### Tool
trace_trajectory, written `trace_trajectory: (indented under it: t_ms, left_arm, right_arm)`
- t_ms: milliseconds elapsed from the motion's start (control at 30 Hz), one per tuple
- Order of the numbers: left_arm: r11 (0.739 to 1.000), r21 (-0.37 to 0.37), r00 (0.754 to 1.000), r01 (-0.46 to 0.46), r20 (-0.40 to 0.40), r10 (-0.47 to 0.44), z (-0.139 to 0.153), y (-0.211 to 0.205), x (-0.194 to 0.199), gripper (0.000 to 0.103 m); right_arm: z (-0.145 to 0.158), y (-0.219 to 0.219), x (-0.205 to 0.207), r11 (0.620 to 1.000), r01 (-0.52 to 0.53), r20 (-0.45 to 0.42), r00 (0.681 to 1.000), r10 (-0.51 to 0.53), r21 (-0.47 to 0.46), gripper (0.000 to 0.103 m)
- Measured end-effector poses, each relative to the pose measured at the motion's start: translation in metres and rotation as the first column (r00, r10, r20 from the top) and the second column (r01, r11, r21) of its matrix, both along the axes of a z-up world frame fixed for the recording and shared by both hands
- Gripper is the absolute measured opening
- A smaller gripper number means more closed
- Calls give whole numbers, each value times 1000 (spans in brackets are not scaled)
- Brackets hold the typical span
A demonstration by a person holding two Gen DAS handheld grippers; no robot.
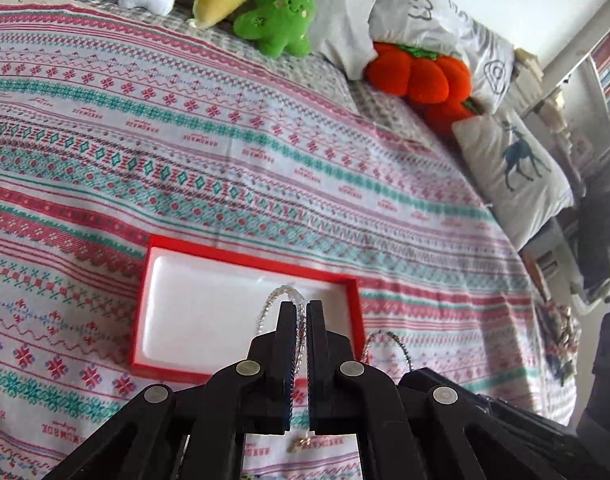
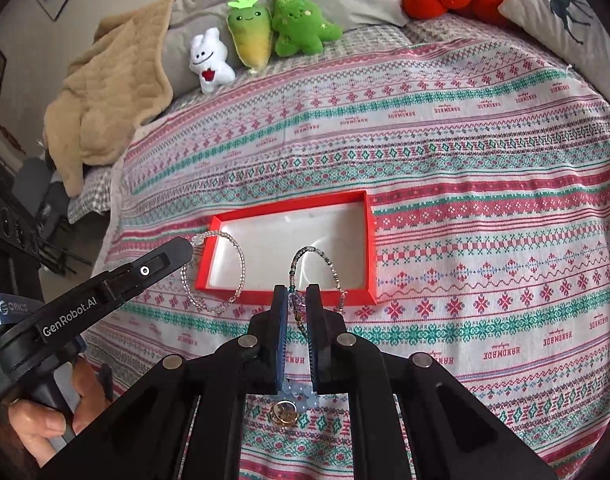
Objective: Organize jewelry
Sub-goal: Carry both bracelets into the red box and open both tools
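Nearest, the right gripper (image 2: pixel 301 300) is closed on a dark beaded bracelet (image 2: pixel 325 268). At its 10 o'clock, the left gripper (image 2: pixel 191 245) pinches a clear bracelet (image 2: pixel 241 258). Both bracelets hang free, probably for dropping into the red box (image 2: pixel 371 216), at 12 o'clock on the bed (image 2: pixel 485 184).

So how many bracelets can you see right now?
2. The clear bracelet hangs from the left gripper; the dark-beaded bracelet hangs from the right gripper. Both dangle over the red box. More pieces may hide under the grippers.
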State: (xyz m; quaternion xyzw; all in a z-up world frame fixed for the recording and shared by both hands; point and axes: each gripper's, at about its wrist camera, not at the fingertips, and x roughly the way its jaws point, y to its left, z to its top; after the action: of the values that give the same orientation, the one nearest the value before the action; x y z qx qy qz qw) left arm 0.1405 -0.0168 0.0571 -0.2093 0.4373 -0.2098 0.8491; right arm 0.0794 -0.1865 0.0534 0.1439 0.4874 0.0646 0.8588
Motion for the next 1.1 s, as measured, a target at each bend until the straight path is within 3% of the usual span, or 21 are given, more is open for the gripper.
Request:
trace_trajectory:
  t_ms: [133, 267, 533, 700, 933, 1100]
  left_arm:
    - [1000, -6, 1000, -20, -11, 20, -16, -4, 15, 0]
    - [996, 60, 994, -68, -78, 73, -42, 1, 25, 0]
    - [970, 220, 987, -105, -93, 128, -62, 12, 29, 0]
    - [954, 282, 990, -101, -71, 126, -66, 9, 30, 0]
    - [919, 387, 996, -80, -5, 89, -64, -9, 30, 0]
    - [899, 434, 998, -62, 41, 49, -56, -22, 28, 3]
  right_arm:
    - [3, -4, 8, 1000, 23, 29, 999, -23, 18, 9]
    - [2, -1, 16, 999, 26, 48, 998, -27, 19, 9]
    - [-9, 26, 33, 999, -31, 50, 998, 32, -7, 9]
    - [-26, 32, 44, 997, -33, 21, 999, 35, -73, 9]
    - [-55, 9, 57, 984, 8, -41, 999, -15, -178, 9]
    - [-55, 1, 60, 983, -3, -23, 1000, -1, -182, 10]
